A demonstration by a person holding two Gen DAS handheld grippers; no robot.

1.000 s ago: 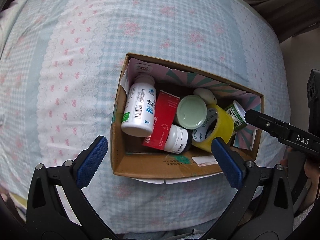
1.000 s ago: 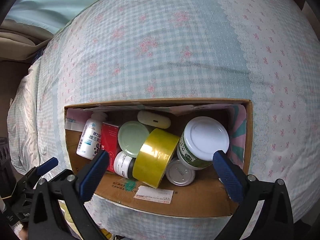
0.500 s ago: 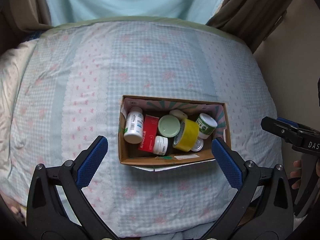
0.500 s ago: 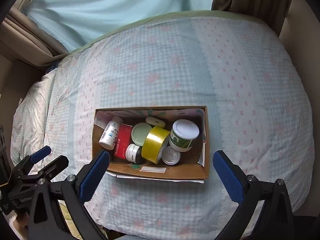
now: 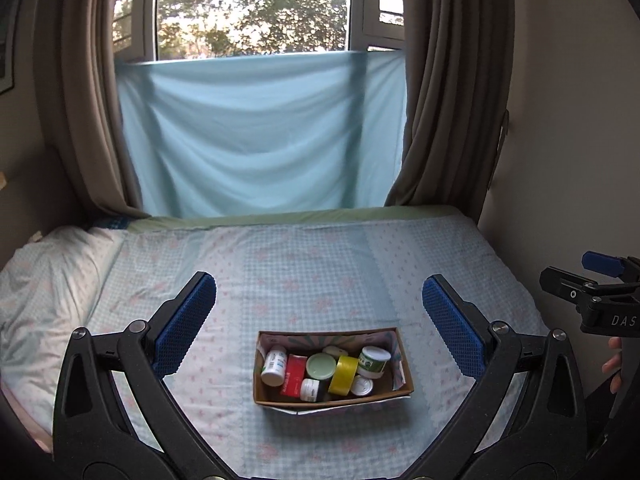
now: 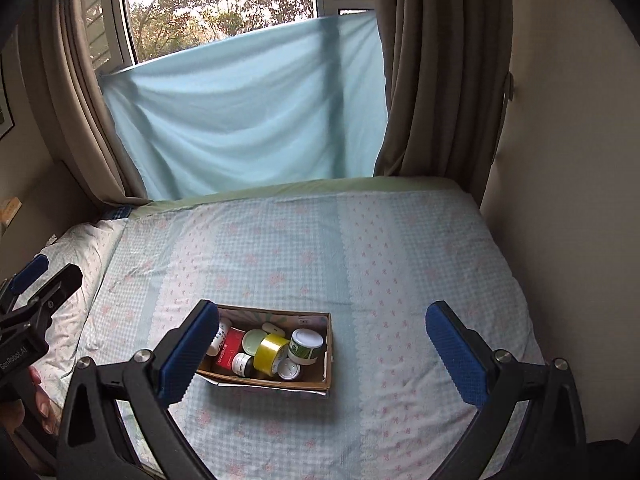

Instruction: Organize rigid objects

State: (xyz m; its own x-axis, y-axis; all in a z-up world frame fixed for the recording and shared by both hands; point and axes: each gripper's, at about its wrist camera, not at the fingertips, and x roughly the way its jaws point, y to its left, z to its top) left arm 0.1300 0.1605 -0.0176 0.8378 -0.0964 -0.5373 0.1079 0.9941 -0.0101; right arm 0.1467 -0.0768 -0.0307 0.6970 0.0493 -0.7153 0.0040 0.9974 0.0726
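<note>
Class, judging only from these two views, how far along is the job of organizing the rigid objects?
Done: the bottles, yellow tape roll and jars sit together inside the cardboard box on the bed. In hand: nothing; the left tongs and right tongs are open and empty, held back from the box. Left: no loose items show on the bedspread.

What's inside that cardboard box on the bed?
The cardboard box holds a white bottle, a red carton, a pale green lid, a yellow tape roll, a green-labelled jar and smaller containers. Anything beneath them is covered.
</note>
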